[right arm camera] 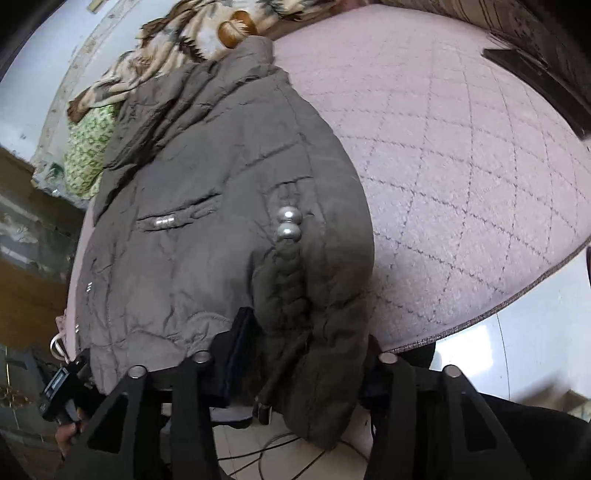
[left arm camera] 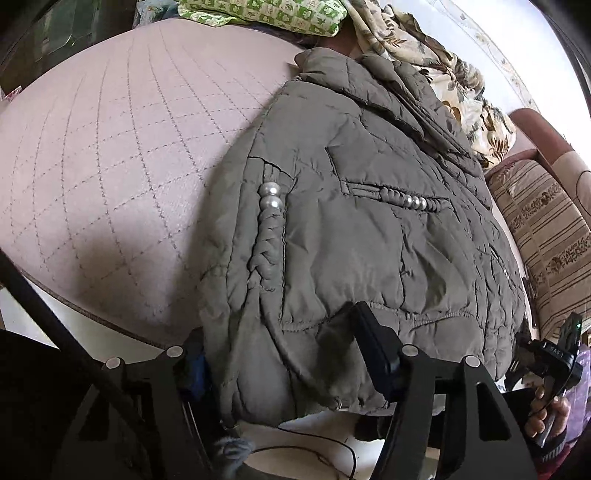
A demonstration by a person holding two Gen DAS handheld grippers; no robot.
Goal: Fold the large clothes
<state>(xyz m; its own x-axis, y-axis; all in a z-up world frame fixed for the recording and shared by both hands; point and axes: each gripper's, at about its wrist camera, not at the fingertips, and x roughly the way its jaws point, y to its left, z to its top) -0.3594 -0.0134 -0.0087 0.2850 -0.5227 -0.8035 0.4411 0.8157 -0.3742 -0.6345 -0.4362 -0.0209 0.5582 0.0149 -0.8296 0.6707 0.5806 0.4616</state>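
Note:
An olive-grey quilted jacket (left arm camera: 369,236) with pearl beads and braided trim lies on a pink quilted mat (left arm camera: 110,155), its hem hanging over the near edge. My left gripper (left arm camera: 280,350) has the jacket's hem bunched between its fingers; the right finger (left arm camera: 373,339) presses on the cloth, the left is partly hidden. In the right wrist view the jacket (right arm camera: 207,229) lies the same way, and my right gripper (right arm camera: 306,354) holds the hem and a folded sleeve between its fingers (right arm camera: 240,343). Each gripper shows at the edge of the other's view.
A floral blanket (left arm camera: 436,55) and a green patterned cloth (left arm camera: 266,14) lie beyond the collar. A striped cushion (left arm camera: 546,229) is at the right. The mat (right arm camera: 461,147) stretches out bare beside the jacket. Cables lie on the tiled floor (right arm camera: 266,450) below.

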